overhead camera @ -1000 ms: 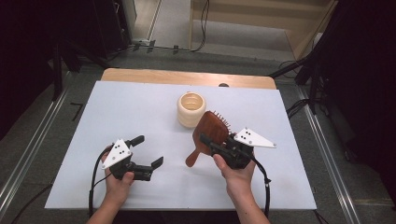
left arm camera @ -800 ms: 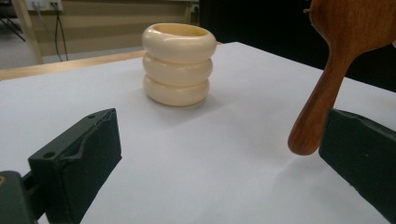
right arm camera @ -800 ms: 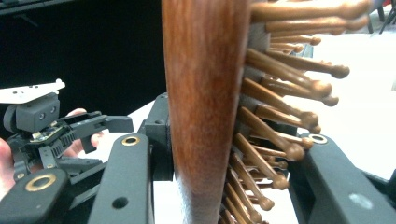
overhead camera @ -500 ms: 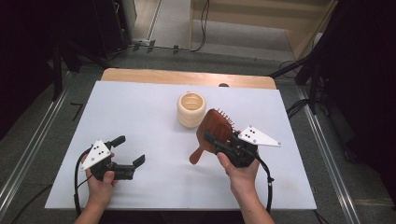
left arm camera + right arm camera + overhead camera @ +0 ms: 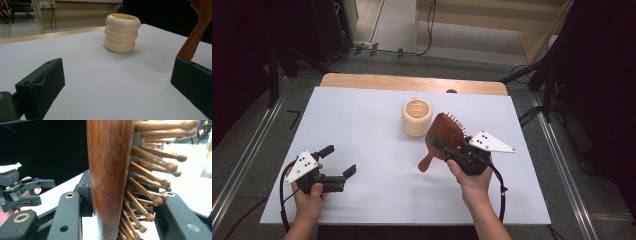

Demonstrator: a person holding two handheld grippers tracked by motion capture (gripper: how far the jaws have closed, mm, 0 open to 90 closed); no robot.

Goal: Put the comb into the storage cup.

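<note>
So nearest the camera in the high view you've got the left hand-held gripper down at the near-left of the white tabletop, jaws spread wide with nothing between them, just hanging over bare surface. Well apart from it on the right, the right hand-held gripper is clamped on a wooden hairbrush, pinching the paddle head. From the right gripper view you can see the brush edge-on between the two black jaws, smooth back against one jaw and the round-tipped wooden bristles poking toward the other. In the high view the handle points down and left toward the tabletop; can't tell if its end actually touches.

Just past the brush head sits a cream ribbed cup, upright, looks like three stacked rings. It's near the brush but not touching. Behind that, the tabletop's bare wooden edge runs along the far side.
</note>
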